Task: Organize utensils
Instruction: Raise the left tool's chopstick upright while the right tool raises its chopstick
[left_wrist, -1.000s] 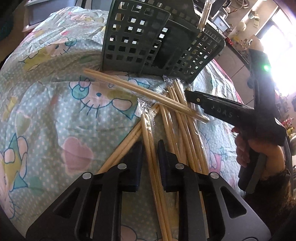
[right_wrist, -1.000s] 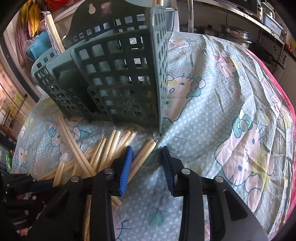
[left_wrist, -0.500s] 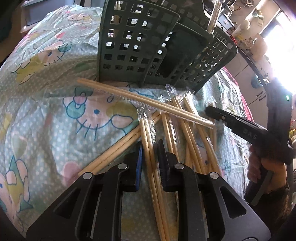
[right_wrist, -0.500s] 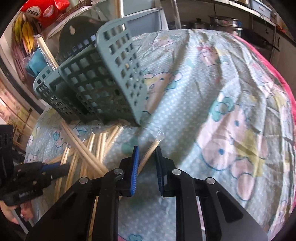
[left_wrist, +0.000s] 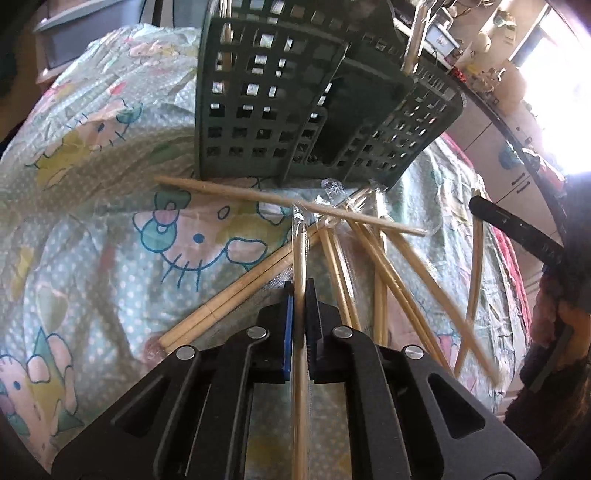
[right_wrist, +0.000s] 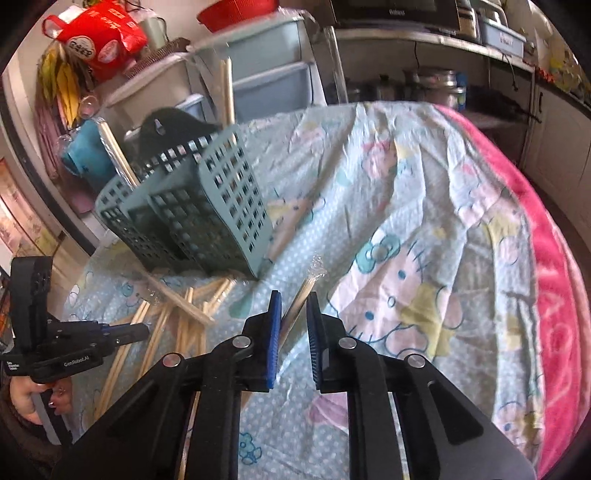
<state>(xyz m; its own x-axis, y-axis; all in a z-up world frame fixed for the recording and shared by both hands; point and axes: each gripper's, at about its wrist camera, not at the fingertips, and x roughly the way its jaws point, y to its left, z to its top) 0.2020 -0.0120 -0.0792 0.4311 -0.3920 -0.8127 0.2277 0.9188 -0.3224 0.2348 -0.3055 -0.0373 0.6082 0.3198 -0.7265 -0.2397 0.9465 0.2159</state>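
Left tongs (left_wrist: 300, 295): jaws clamped tight on one wrapped chopstick pair (left_wrist: 300, 258), which runs straight up between the pads; its lower end is cut off under the frame edge. Right tongs (right_wrist: 293, 314): jaws closing, nearly together, with a second wrapped pair (right_wrist: 301, 297) between them. I can't tell if both pads press on it; a gap shows on the right pad's side. Its lower end is hidden behind the gripper body, and the crinkled plastic tip pokes out above the pads.

Hard to read: the right view is motion-blurred, so the wrappers in the pile are barely separable. From the left view only a dark bar of the right tongs (left_wrist: 517, 229) shows at the edge, against window glare.

Loose chopsticks (left_wrist: 373, 258) lie crossed on the cartoon-cat cloth (left_wrist: 92, 221), just ahead and right of the left tongs, with one long pair across the far side. Green slotted utensil caddy (left_wrist: 280, 103) stands just behind the pile, a few sticks upright in it. From the right view, the caddy (right_wrist: 221, 210) is ahead-left, and the pile (right_wrist: 184, 310) sits between both tongs.
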